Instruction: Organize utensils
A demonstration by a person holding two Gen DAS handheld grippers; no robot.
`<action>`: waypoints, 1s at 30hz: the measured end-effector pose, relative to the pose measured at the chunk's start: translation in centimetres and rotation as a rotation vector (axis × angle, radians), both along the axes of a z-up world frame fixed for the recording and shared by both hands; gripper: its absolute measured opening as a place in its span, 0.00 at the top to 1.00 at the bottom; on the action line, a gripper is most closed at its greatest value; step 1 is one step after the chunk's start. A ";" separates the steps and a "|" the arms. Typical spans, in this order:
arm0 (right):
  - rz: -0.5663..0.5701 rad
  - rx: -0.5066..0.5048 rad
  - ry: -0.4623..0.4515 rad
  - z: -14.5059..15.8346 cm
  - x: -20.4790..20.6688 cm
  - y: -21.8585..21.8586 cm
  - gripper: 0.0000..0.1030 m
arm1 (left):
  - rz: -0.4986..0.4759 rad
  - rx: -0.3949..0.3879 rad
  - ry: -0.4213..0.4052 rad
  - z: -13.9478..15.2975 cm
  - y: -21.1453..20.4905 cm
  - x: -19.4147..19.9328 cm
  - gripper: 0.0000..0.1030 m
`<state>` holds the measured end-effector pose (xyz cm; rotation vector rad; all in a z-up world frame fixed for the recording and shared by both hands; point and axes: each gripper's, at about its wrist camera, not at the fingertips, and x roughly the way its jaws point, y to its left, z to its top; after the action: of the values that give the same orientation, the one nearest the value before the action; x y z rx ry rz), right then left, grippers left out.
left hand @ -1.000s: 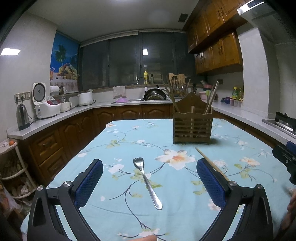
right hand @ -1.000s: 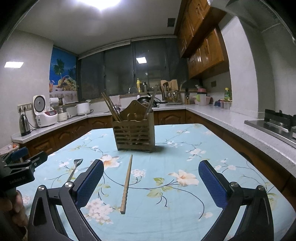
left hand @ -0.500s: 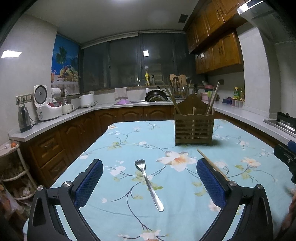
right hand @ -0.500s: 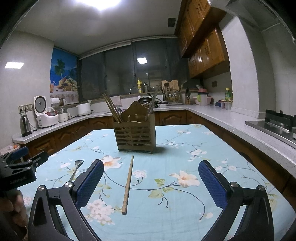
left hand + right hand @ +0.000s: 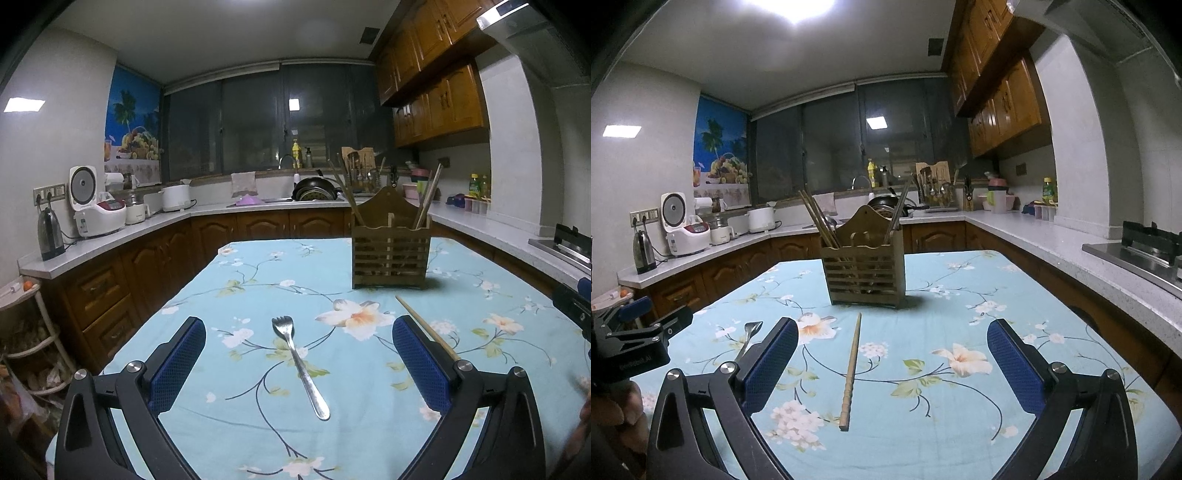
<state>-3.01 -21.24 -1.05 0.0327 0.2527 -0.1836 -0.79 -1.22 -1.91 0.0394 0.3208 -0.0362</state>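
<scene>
Left wrist view: the left claw (image 5: 297,356) is hanging spread wide and empty over the tabletop (image 5: 258,280) — a fork (image 5: 300,366) is lying between its pads, tines away. A wooden utensil holder (image 5: 390,251) is standing beyond.

Right wrist view: the right claw (image 5: 892,356) is gaping too, holding nothing — a wooden chopstick (image 5: 851,369) is lying between its fingers, pointing toward the holder.
</scene>
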 end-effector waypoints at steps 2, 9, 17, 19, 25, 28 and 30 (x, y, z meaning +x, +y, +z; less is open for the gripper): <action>-0.001 -0.002 0.000 0.0 0.0 0.0 0.00 | -0.001 -0.002 0.001 0.0 0.1 0.0 0.01; 0.000 0.000 0.001 0.1 0.0 0.1 0.00 | 0.000 -0.006 0.002 0.1 0.0 -0.1 0.01; -0.001 -0.001 0.001 0.1 -0.1 0.1 0.00 | -0.003 -0.006 0.003 0.2 0.1 -0.1 0.01; -0.001 0.000 0.002 0.1 0.0 0.2 0.00 | 0.000 -0.006 0.002 0.3 0.1 -0.1 0.01; -0.001 -0.001 0.001 0.1 0.0 0.1 0.00 | -0.004 -0.006 0.003 0.3 0.0 -0.1 0.01; -0.001 0.000 0.001 0.1 0.0 0.1 0.00 | -0.005 -0.006 0.004 0.3 -0.1 0.0 0.01; -0.003 0.000 0.002 0.1 0.0 0.2 0.00 | -0.005 -0.007 0.004 0.3 -0.2 0.0 0.01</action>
<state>-3.03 -21.08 -0.98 0.0325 0.2550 -0.1866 -0.79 -1.39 -1.57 0.0334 0.3250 -0.0420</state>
